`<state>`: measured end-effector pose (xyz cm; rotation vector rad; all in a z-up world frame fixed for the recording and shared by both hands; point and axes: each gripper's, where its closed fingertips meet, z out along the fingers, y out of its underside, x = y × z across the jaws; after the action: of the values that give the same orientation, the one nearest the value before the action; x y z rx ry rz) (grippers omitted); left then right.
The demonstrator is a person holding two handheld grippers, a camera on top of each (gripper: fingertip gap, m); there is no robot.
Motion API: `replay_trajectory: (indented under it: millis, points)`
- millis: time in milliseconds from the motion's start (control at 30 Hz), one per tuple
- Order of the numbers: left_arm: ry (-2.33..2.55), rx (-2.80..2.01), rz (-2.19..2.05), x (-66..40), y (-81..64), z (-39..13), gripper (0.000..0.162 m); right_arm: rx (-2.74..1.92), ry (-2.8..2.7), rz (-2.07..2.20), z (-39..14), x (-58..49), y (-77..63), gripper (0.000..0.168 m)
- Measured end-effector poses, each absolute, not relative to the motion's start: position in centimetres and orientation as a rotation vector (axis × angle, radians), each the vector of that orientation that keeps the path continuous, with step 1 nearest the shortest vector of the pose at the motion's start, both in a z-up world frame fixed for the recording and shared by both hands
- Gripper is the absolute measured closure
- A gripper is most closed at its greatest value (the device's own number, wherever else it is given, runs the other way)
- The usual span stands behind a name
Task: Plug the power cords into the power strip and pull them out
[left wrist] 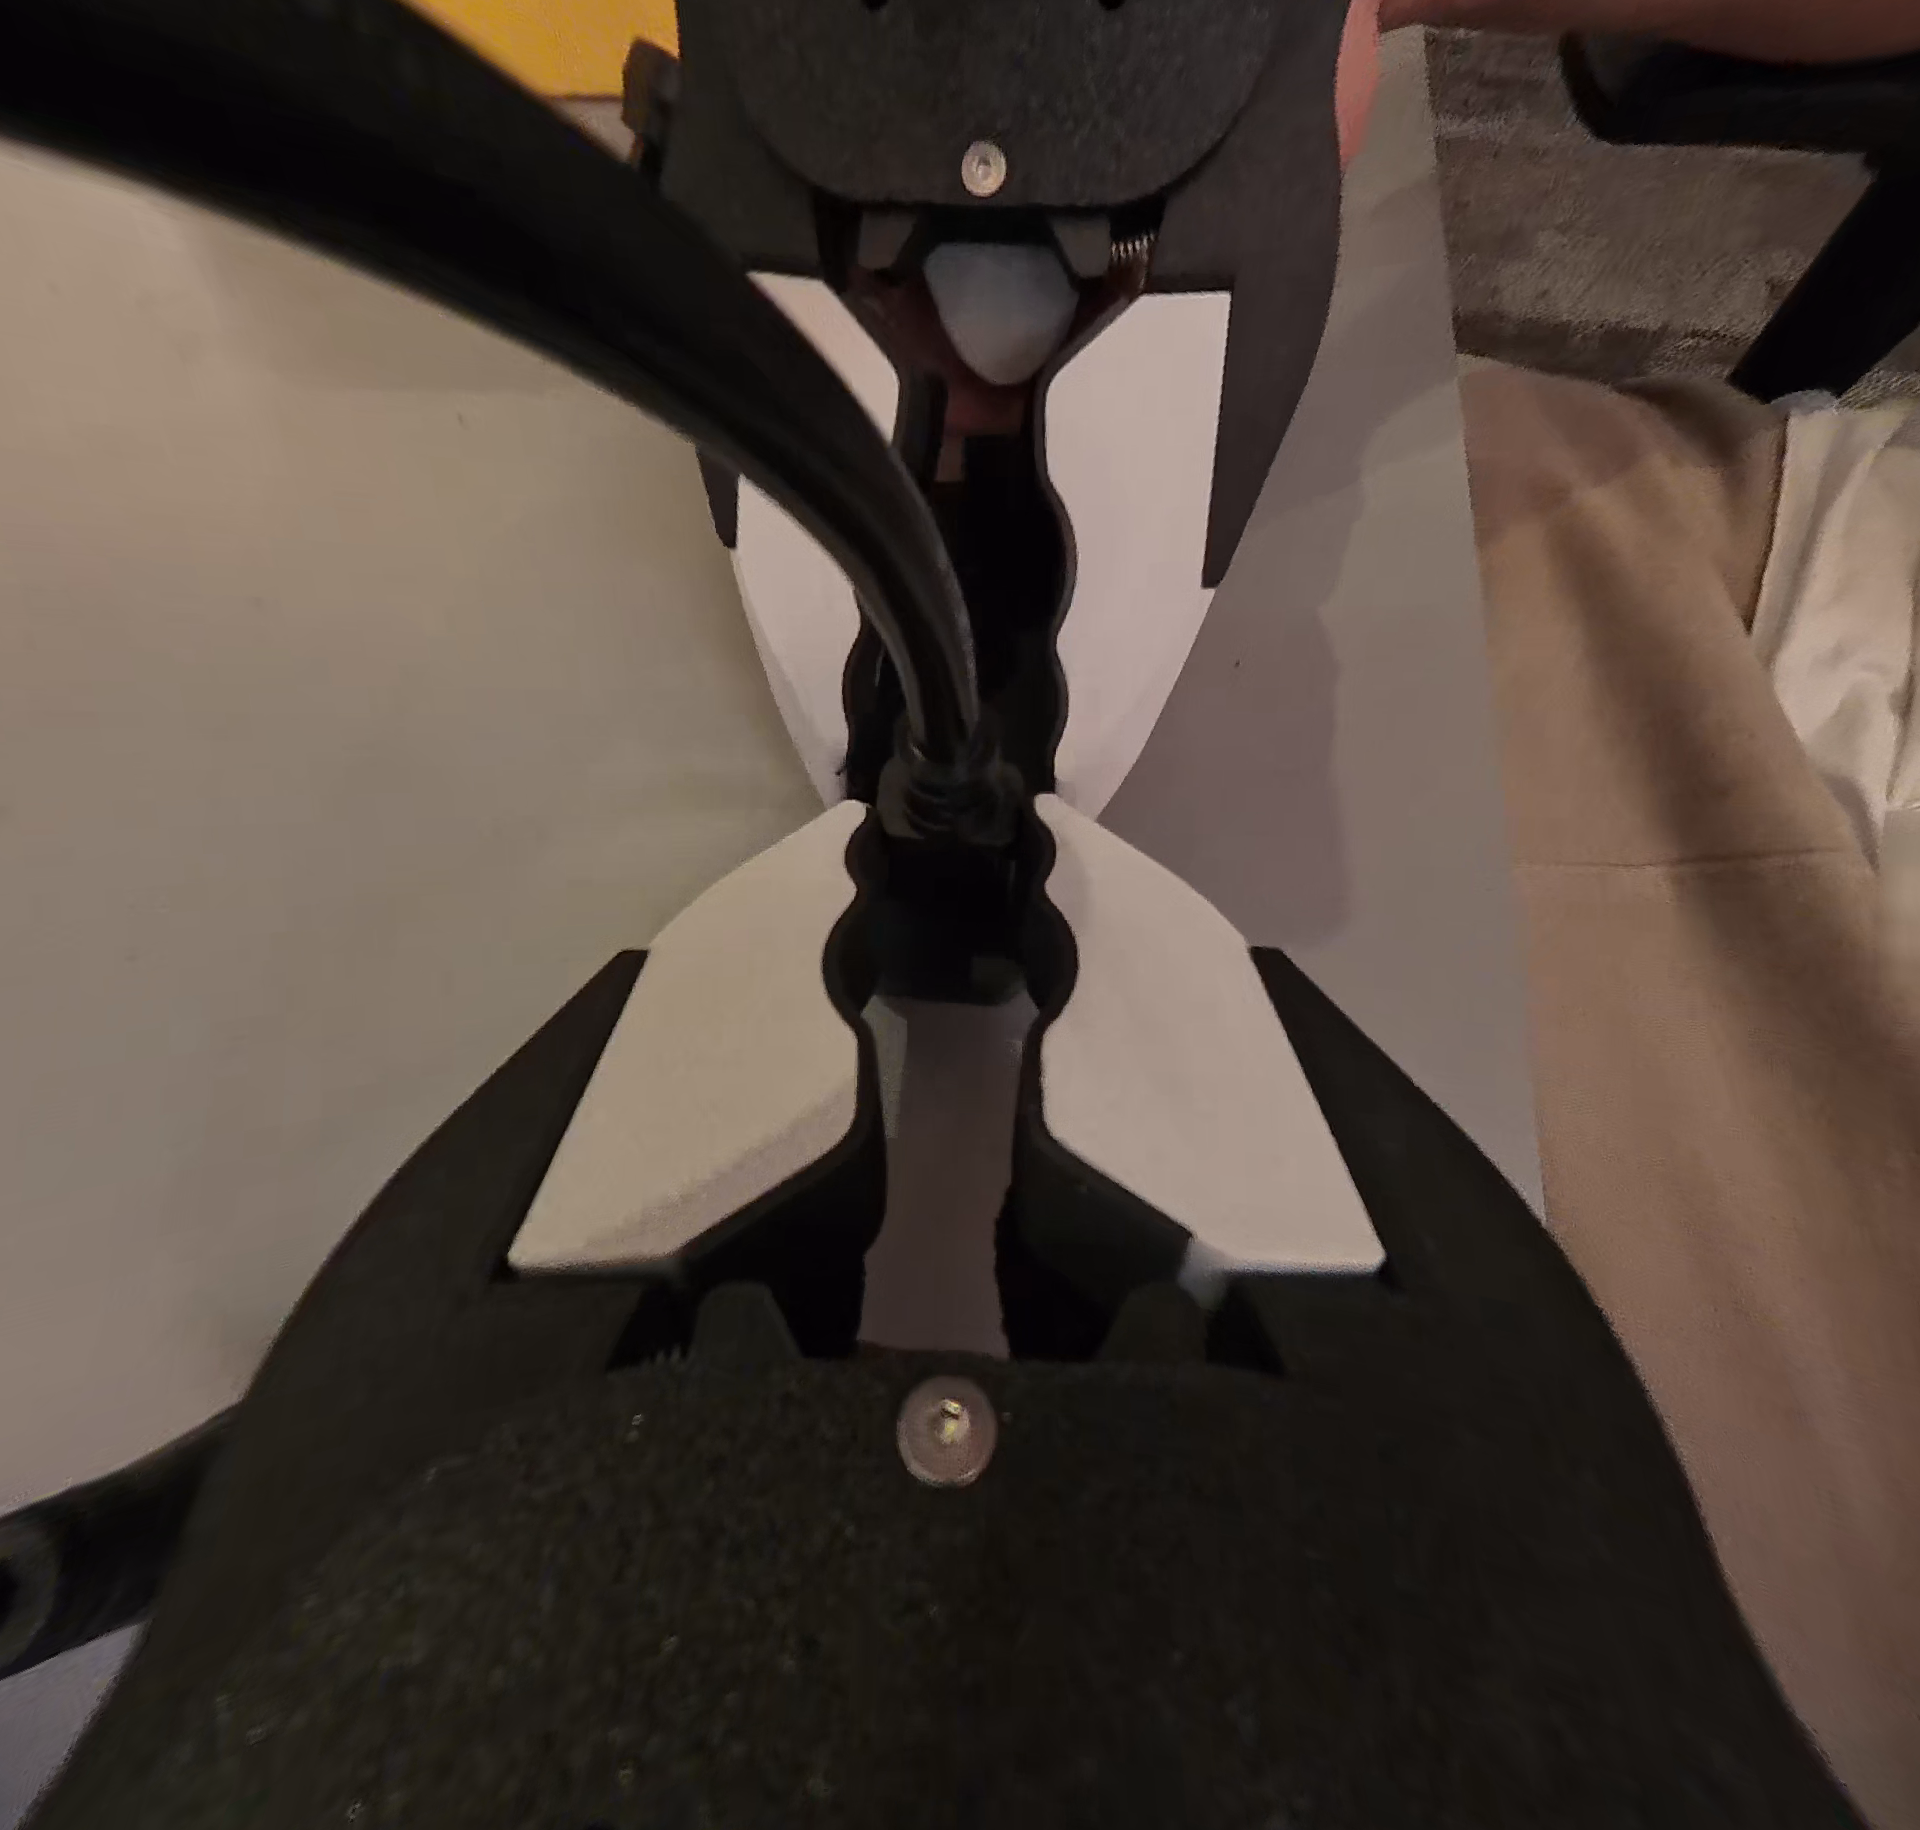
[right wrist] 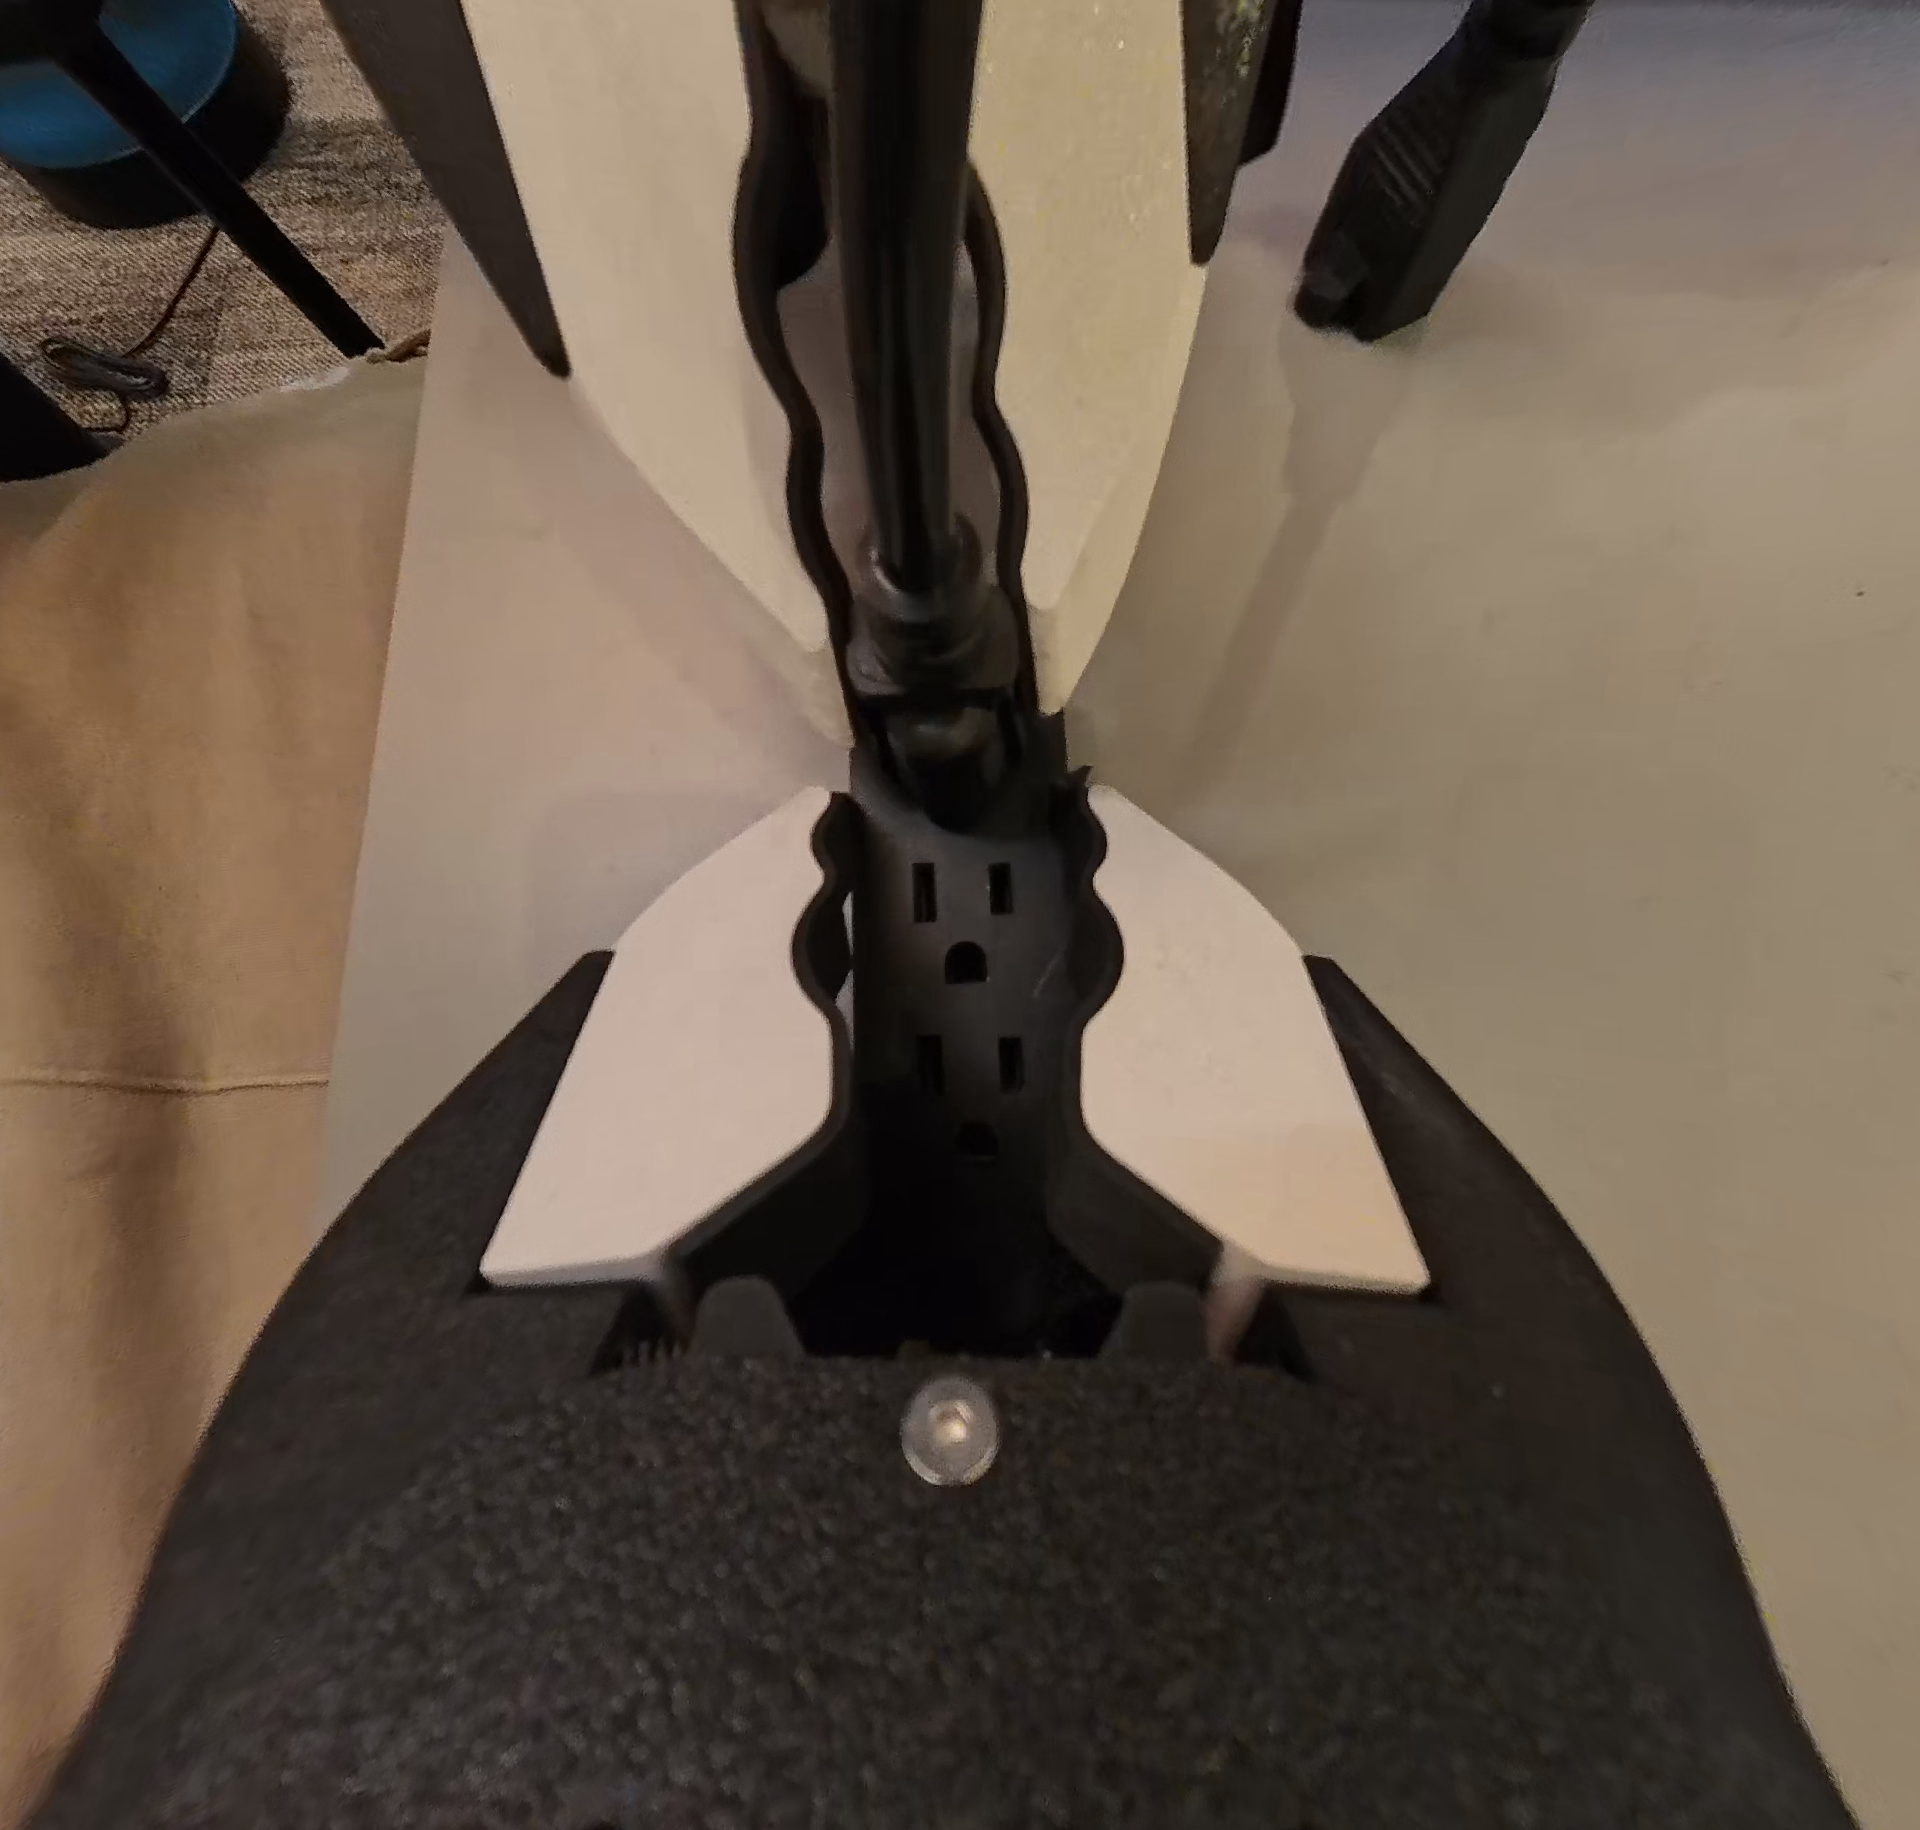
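White tabletop point(right wrist: 1558, 741) carries a spare plug point(right wrist: 1444, 170) beside the grippers. Right gripper point(right wrist: 961, 845) clamps the strip point(right wrist: 961, 949), two sockets bare; left gripper point(left wrist: 940, 845) pinches a plug point(left wrist: 940, 907) at its far end, cord point(left wrist: 416, 170) arching away.

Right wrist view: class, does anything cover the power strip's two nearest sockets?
Nothing visible does. Both sockets on the power strip lie bare between the right tongs; the black plug, gripped by the left tongs, sits just beyond them.

2 close, opposed views; shared plug point(left wrist: 940, 907)
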<state>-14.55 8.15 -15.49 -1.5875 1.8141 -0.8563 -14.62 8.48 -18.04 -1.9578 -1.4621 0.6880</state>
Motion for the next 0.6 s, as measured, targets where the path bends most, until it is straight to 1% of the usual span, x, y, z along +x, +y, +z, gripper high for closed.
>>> replay_trajectory:
  millis: [167, 333, 500, 600]
  points:
    - [1.770, -1.571, -0.950, -15.0, 8.7, -15.5, 0.139, -1.949, -1.443, 0.688, -18.1, -14.7, 8.7, 0.127]
    - [1.810, -1.588, -0.855, -14.2, 8.8, -15.4, 0.140, -1.969, -1.458, 0.657, -18.1, -14.3, 9.1, 0.128]
    - [1.792, -1.561, -0.962, -15.3, 8.7, -15.4, 0.139, -1.948, -1.449, 0.708, -18.2, -14.7, 8.7, 0.127]
    - [1.830, -1.580, -0.860, -14.8, 8.6, -15.3, 0.140, -1.954, -1.459, 0.702, -18.2, -14.8, 8.9, 0.127]
